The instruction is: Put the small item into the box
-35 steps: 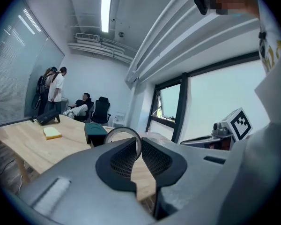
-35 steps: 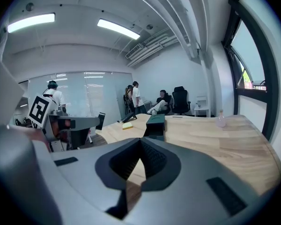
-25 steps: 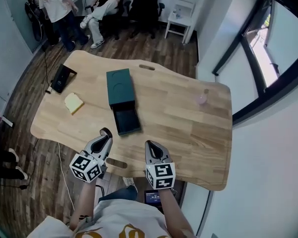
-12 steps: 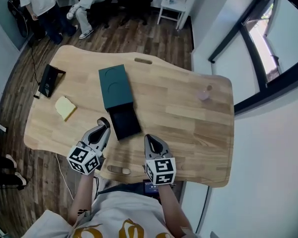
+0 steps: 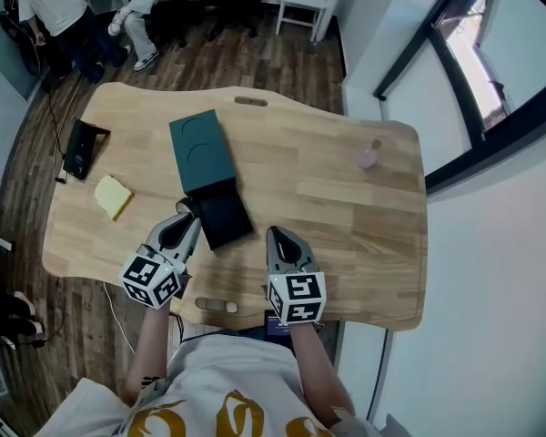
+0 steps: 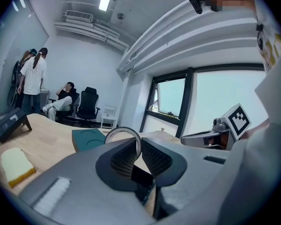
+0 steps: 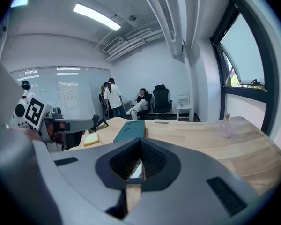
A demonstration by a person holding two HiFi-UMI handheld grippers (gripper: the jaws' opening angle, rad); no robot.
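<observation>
A dark green box (image 5: 200, 153) lies on the wooden table (image 5: 346, 217), its open drawer (image 5: 220, 217) pulled toward me. My left gripper (image 5: 184, 218) is at the drawer's near-left corner, shut on a thin silver ring (image 6: 123, 128) that stands up between its pads. In the left gripper view the left gripper (image 6: 139, 146) has the drawer (image 6: 143, 178) just below its jaws and the box lid (image 6: 89, 138) beyond. My right gripper (image 5: 280, 239) hovers to the right of the drawer. The right gripper (image 7: 140, 146) is shut with nothing in it, and the box (image 7: 131, 129) lies ahead.
A yellow sponge (image 5: 112, 196) and a black stand (image 5: 76, 148) lie at the table's left. A small pink bottle (image 5: 369, 156) stands at the far right. People and office chairs (image 5: 118, 7) are beyond the far edge. A slot (image 5: 216, 306) is cut near the table's front edge.
Both grippers have moved forward over the table toward the drawer. The left gripper's tip now reaches the drawer's near-left corner, still shut on the ring.
</observation>
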